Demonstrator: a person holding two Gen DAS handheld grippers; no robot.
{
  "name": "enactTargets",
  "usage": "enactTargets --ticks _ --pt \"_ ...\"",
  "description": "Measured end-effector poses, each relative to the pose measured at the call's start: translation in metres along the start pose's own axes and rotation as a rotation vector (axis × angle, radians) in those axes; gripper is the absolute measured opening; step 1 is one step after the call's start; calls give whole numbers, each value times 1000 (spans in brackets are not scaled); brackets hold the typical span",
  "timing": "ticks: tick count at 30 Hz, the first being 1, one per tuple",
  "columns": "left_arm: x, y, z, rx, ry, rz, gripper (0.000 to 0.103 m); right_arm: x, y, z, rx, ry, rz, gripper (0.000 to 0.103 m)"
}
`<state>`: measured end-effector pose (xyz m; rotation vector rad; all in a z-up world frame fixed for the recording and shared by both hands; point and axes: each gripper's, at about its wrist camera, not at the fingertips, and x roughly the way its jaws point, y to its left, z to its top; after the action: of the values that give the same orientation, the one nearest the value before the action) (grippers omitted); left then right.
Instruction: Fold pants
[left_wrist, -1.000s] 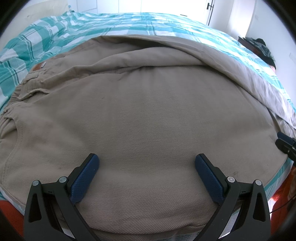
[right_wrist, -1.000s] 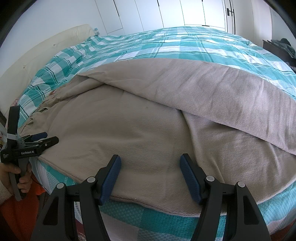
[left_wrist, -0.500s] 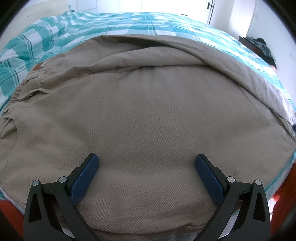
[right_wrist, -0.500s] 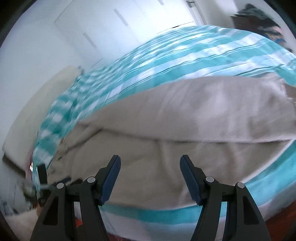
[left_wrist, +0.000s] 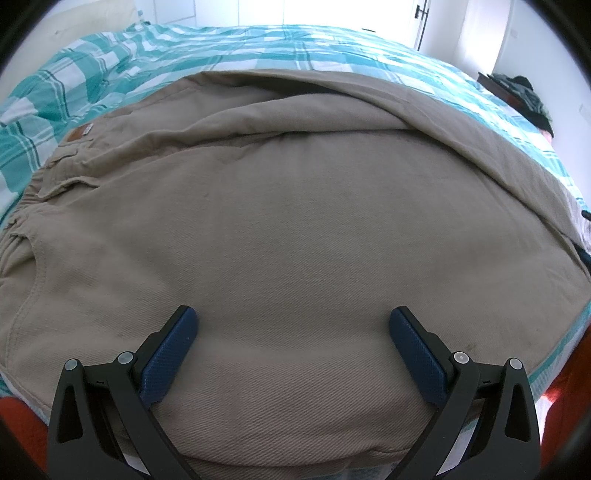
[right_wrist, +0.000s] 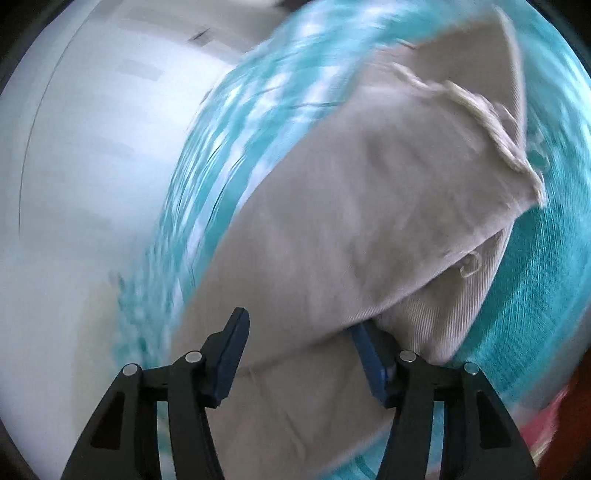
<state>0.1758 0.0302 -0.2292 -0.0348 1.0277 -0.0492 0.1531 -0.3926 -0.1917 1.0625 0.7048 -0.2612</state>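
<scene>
My right gripper (right_wrist: 301, 349) is closing on the pants (right_wrist: 369, 206) hem; my left gripper (left_wrist: 293, 345) is hovering open above the seat.

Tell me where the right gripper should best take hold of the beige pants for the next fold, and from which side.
Probably at the frayed leg hems, where the pants end as loose stacked layers on the checked bedspread. Come in from the open hem end, one finger sliding under both legs. The right gripper is closing with cloth edge between its fingers, not yet pinched. The left gripper hovers open over the seat.
</scene>
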Motion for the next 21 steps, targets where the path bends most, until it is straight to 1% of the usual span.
enactTargets --ticks 2,3,4,5,6,7,8,9,10,11,13,14,15,16,17,18,19,20,21 --pt "0 0 0 0 -1 0 102 0 -5 6 72 -34 2 57" --pt "0 0 0 0 -1 0 102 -1 -5 8 85 -56 -5 55" --pt "0 0 0 0 -1 0 102 -2 -4 9 86 -75 -15 51" --pt "0 0 0 0 -2 0 102 -5 -1 10 65 -101 -45 49" --pt "0 0 1 -1 -1 -1 102 -6 3 10 35 -116 -76 39" --pt "-1 0 2 -2 3 -2 102 -7 9 12 -27 -130 -130 22" --pt "-3 1 4 -5 20 -7 102 -6 15 14 -81 -131 -167 11" --pt "-6 3 9 -17 54 -12 102 -7 21 17 -124 -128 -185 4" --pt "-13 8 17 -46 94 -28 102 -10 27 20 -151 -126 -176 4" --pt "-21 14 24 -82 102 -65 102 -19 40 25 -182 -132 -133 4" --pt "-40 30 42 -164 67 -167 102 -41 65 33 -278 -158 -63 4" --pt "-51 41 58 -211 36 -209 102 -58 93 36 -387 -173 -10 3" --pt "-57 49 70 -244 16 -236 102 -73 113 35 -460 -181 32 3" --pt "-61 58 85 -284 0 -276 102 -84 127 34 -506 -185 68 3" --pt "-62 69 101 -333 -5 -343 102 -104 148 34 -569 -183 133 3" --pt "-59 78 114 -370 2 -397 102 -115 157 31 -593 -179 166 3" --pt "-54 86 125 -411 12 -445 102 -134 170 28 -620 -167 229 3" --pt "-47 96 136 -459 22 -478 102 -147 176 22 -638 -159 267 3" --pt "-40 104 144 -501 31 -491 102 -161 180 17 -660 -154 300 3"
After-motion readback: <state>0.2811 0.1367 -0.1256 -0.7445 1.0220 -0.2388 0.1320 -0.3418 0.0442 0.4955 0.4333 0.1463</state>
